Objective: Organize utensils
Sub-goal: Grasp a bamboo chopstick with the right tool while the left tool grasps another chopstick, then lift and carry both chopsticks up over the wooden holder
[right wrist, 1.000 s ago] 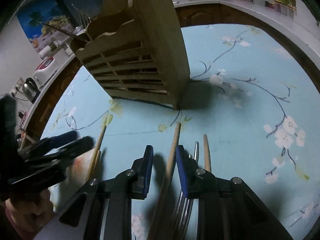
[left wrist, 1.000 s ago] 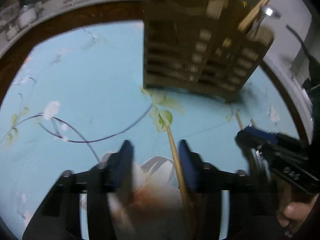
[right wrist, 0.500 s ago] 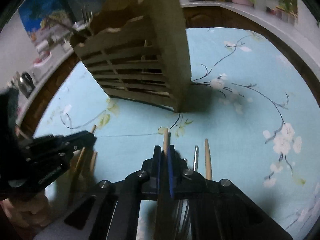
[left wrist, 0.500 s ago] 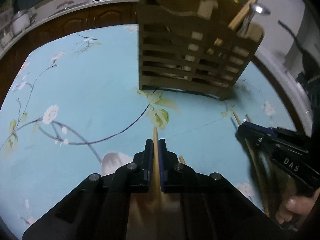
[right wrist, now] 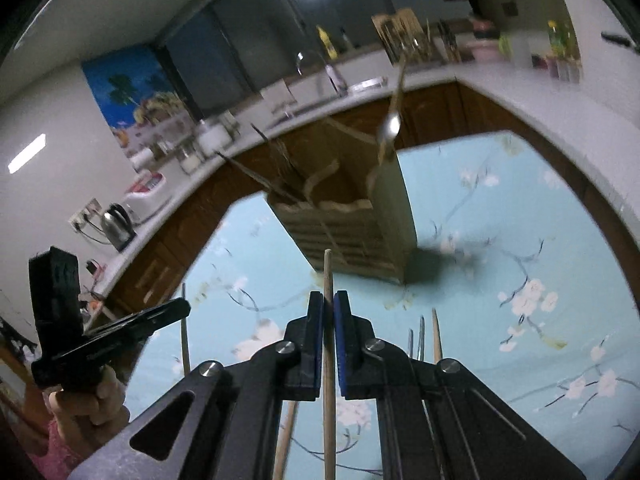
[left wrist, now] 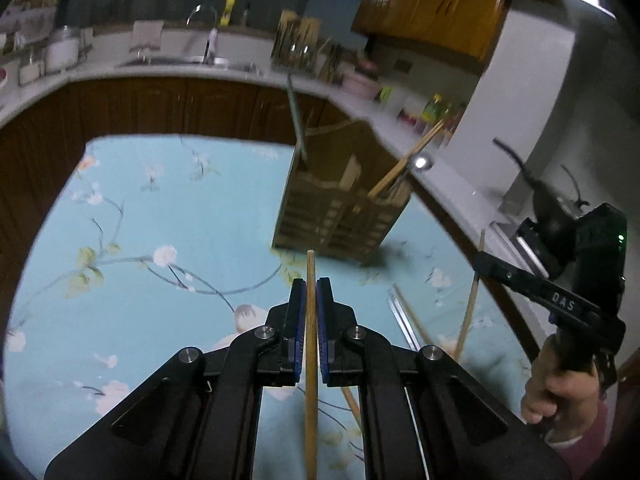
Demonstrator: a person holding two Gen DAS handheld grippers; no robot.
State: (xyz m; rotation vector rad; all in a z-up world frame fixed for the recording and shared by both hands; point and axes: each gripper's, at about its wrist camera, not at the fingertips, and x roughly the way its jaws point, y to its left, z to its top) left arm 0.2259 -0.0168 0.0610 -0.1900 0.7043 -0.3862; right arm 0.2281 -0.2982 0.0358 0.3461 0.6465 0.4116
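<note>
My left gripper [left wrist: 311, 285] is shut on a wooden chopstick [left wrist: 310, 344] and holds it above the blue flowered tablecloth [left wrist: 160, 208]. My right gripper [right wrist: 329, 298] is shut on another wooden chopstick [right wrist: 329, 360], also lifted. The slatted wooden utensil holder [left wrist: 344, 216] stands ahead of both, with chopsticks and a spoon in it; it also shows in the right wrist view [right wrist: 352, 232]. The right gripper shows in the left wrist view [left wrist: 476, 258] with its chopstick [left wrist: 472, 300]. More chopsticks [left wrist: 408, 316] and a metal fork [right wrist: 416, 344] lie on the cloth.
A wood-fronted kitchen counter [left wrist: 168, 68] with a sink, jars and bottles curves behind the table. A kettle [right wrist: 116, 222] and a rice cooker [right wrist: 148, 196] stand on the counter at the left. A dark appliance [left wrist: 552, 208] sits at the right.
Both grippers closed on a chopstick each, then lifted them off the cloth and pulled back; the holder now looks smaller and farther away.
</note>
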